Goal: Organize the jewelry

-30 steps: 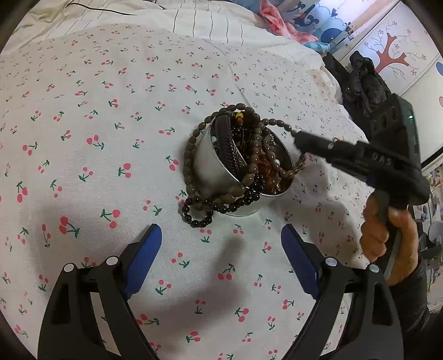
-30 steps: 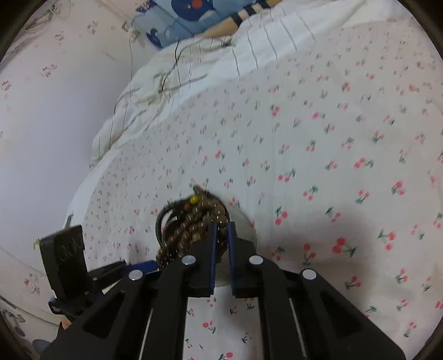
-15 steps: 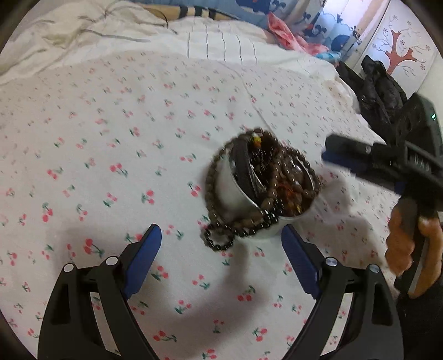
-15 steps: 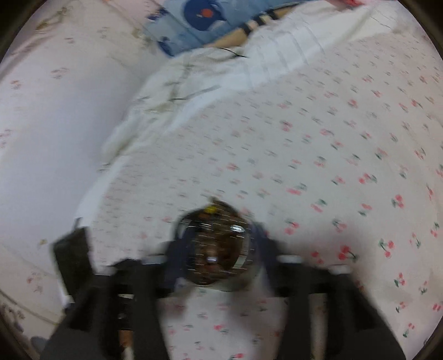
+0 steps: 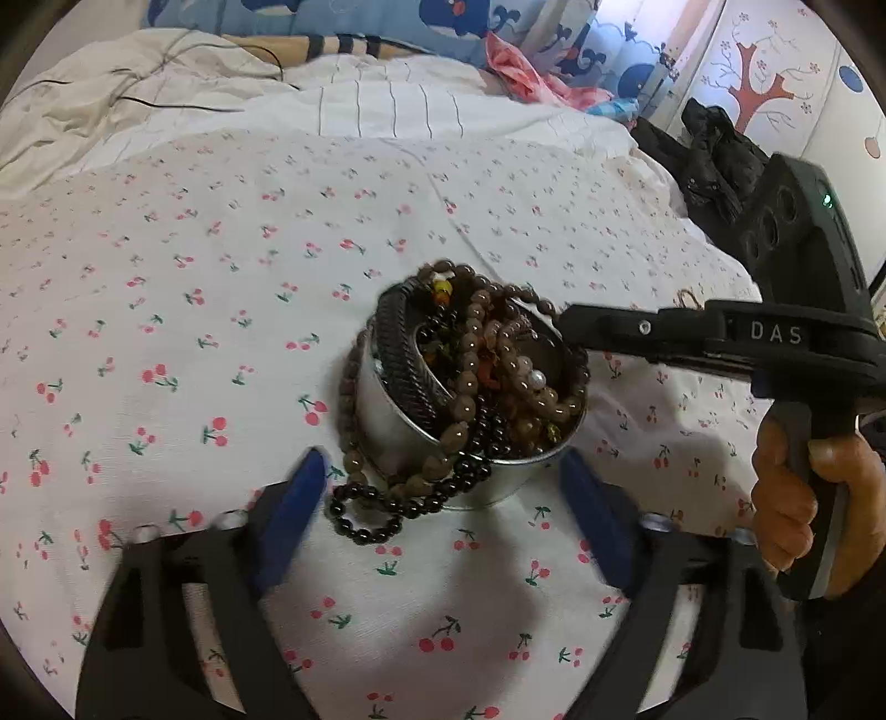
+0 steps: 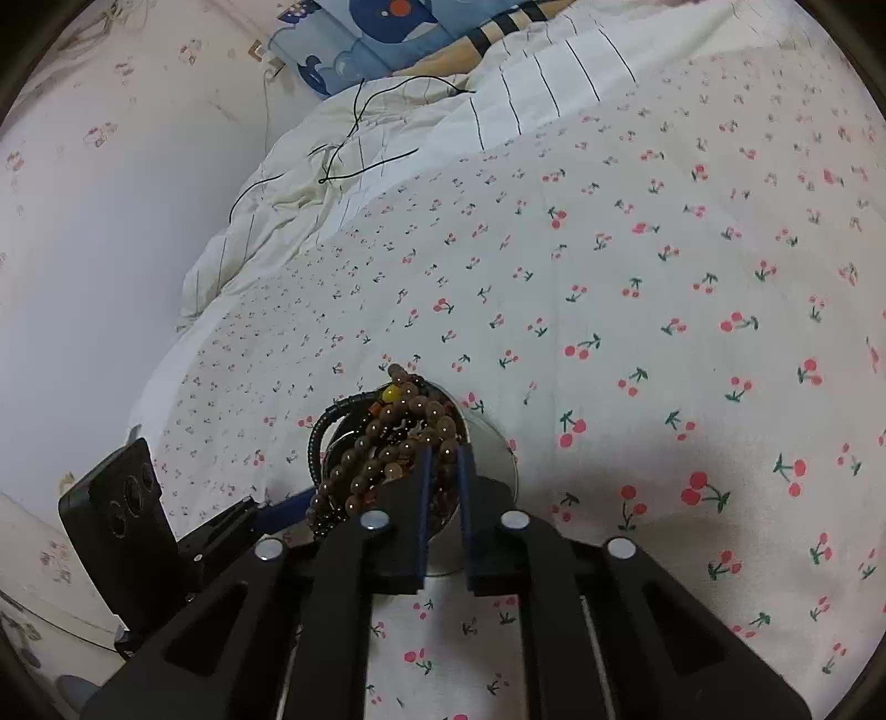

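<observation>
A metal bowl [image 5: 387, 437] [image 6: 490, 443] full of bead bracelets stands on the cherry-print sheet. A black bead bracelet [image 5: 376, 526] and a brown strand [image 5: 354, 459] hang over its near wall. A black braided bangle [image 5: 398, 360] leans inside. My left gripper [image 5: 443, 462] flanks the bowl's near side. Its jaws are closing, and the blue pads [image 5: 299, 498] stand apart from the wall. My right gripper [image 6: 443, 451] [image 5: 567, 321] sits at the bowl's far right rim. Its jaws are closing to a narrow gap with brown beads [image 6: 443, 468] between the pads.
The cherry-print sheet [image 6: 664, 277] spreads around the bowl. A rumpled striped quilt [image 6: 387, 138] with a black cable [image 6: 354, 144] lies at the back, below a blue whale pillow [image 5: 454, 22]. A black jacket [image 5: 714, 155] lies at the right. A hand [image 5: 797, 498] holds the right gripper's handle.
The left gripper has come closer to the bowl and its jaws have narrowed around it. The right gripper opened in a blur half a second ago and is closed again at the rim.
</observation>
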A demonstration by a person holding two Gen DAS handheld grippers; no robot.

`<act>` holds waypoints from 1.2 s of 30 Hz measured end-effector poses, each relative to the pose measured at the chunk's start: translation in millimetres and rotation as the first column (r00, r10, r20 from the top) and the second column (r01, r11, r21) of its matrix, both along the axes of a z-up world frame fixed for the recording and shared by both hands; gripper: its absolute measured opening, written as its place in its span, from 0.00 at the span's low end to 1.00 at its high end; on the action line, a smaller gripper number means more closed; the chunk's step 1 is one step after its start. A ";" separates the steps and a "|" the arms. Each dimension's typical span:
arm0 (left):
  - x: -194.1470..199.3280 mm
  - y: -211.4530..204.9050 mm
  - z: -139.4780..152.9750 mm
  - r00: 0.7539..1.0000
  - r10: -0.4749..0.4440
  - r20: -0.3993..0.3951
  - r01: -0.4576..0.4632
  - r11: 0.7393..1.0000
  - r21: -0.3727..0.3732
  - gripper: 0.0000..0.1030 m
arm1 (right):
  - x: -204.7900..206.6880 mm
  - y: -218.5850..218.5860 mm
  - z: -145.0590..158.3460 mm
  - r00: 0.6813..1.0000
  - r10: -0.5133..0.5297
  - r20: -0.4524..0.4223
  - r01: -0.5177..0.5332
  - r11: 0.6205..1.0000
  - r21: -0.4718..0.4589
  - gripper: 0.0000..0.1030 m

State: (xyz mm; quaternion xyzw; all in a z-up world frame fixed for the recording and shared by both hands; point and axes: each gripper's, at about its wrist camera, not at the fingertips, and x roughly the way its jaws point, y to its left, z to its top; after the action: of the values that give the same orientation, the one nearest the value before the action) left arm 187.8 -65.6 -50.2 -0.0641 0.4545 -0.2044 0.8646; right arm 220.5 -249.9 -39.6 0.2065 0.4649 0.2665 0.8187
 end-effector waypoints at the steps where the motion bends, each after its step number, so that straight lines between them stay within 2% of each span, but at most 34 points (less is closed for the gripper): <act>1: -1.2 -2.0 0.7 1.000 -0.018 -0.002 0.018 1.000 -0.011 0.59 | -0.9 -0.1 1.2 1.000 0.000 0.007 0.000 1.000 0.009 0.08; 4: -4.7 -8.6 6.8 1.000 -0.027 0.016 0.026 0.999 0.039 0.41 | -2.8 -3.1 6.8 1.000 0.001 0.025 -0.002 0.998 0.068 0.08; 6: -5.1 -5.6 9.7 1.000 -0.028 0.011 0.028 0.999 0.037 0.18 | -4.9 -5.2 14.3 0.998 -0.005 0.057 -0.001 0.996 0.094 0.07; 9: -3.9 2.2 12.1 1.000 -0.027 -0.003 0.027 1.000 0.009 0.08 | -8.0 -6.3 23.7 0.996 0.005 0.085 -0.017 0.991 0.136 0.06; 12: -4.2 10.9 16.4 1.000 -0.016 -0.003 0.016 1.000 -0.027 0.07 | -10.9 -3.8 30.6 0.994 0.022 0.105 -0.040 0.985 0.167 0.06; 16: -6.0 23.1 30.4 0.999 0.014 0.029 -0.013 0.999 -0.050 0.07 | -14.5 3.4 38.1 0.990 0.052 0.131 -0.070 0.988 0.141 0.06; 18: -7.2 35.4 41.9 0.997 0.050 0.058 -0.044 0.995 -0.092 0.07 | -9.4 7.1 30.5 0.992 0.113 0.055 -0.121 0.974 0.193 0.08; 21: -6.3 51.1 58.9 0.990 0.091 0.105 -0.073 0.984 -0.162 0.07 | -6.7 4.8 19.8 0.994 0.112 -0.021 -0.103 0.962 0.253 0.58; 23: -6.4 59.5 72.9 0.984 0.114 0.136 -0.084 0.974 -0.209 0.05 | -7.7 2.9 20.7 0.994 0.108 -0.020 -0.100 0.964 0.248 0.58; 27: -10.3 63.4 108.1 0.969 0.127 0.213 -0.075 0.968 -0.238 0.05 | -12.4 -7.6 34.6 0.997 0.070 0.019 -0.073 0.972 0.224 0.58; 33: -7.2 55.0 175.7 0.951 0.113 0.289 -0.033 0.963 -0.267 0.05 | -12.9 -39.8 47.1 0.999 0.001 0.035 -0.011 0.958 0.287 0.63; 34: -9.0 52.7 184.9 0.948 0.108 0.299 -0.029 0.965 -0.259 0.05 | -13.8 -42.7 49.0 0.999 -0.008 0.040 -0.003 0.963 0.269 0.68; 36: -13.9 48.1 194.4 0.949 0.101 0.298 -0.027 0.970 -0.243 0.07 | -14.8 -43.8 52.2 0.998 -0.018 0.057 0.007 0.980 0.197 0.71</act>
State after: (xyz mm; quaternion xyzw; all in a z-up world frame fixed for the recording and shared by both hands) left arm 173.9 -17.5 144.3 -0.1484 0.2844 -0.2359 0.9173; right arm 205.7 -293.7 12.5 0.2816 0.4108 0.3120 0.8091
